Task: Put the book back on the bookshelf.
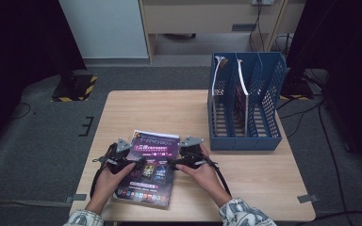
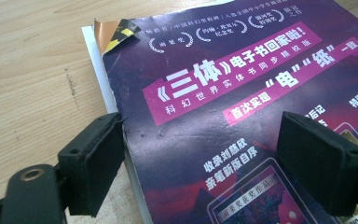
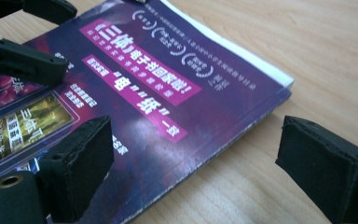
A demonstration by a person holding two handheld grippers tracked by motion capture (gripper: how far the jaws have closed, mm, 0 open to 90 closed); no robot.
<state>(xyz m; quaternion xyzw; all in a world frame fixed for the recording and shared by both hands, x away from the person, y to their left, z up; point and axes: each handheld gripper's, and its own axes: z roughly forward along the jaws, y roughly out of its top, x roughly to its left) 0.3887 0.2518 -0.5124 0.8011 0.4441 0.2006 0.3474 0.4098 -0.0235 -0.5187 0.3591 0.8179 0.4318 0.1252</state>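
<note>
Low over the magazine [image 1: 148, 162], left tongs [image 2: 200, 158] stood apart, clamped on nothing; one pad just off the cover's outer edge, above bare wood, the other above the purple print; right tongs [image 3: 193, 168] likewise apart and empty, straddling the opposite long edge, one pad over the cover, the other over the surface [image 1: 245, 174]; seen from above, left tongs [image 1: 122, 157] at the magazine's left edge and right tongs [image 1: 186, 157] at its right edge, each gripped by a hand coming in from the bottom, patterned sleeves at the wrists; lay flat, that magazine, near the front-left part of the surface, slightly askew, purple cover up with pink banners and white lettering; curled up at one far corner [image 2: 116, 35], showing an orange and black-yellow underside; white page edges visible along both long sides; farther back and to the right, stood upright a blue slotted file rack [image 1: 245, 101], well apart from the magazine, with thin items in its compartments; beyond the surface, grey carpet, cables and pale furniture.
</note>
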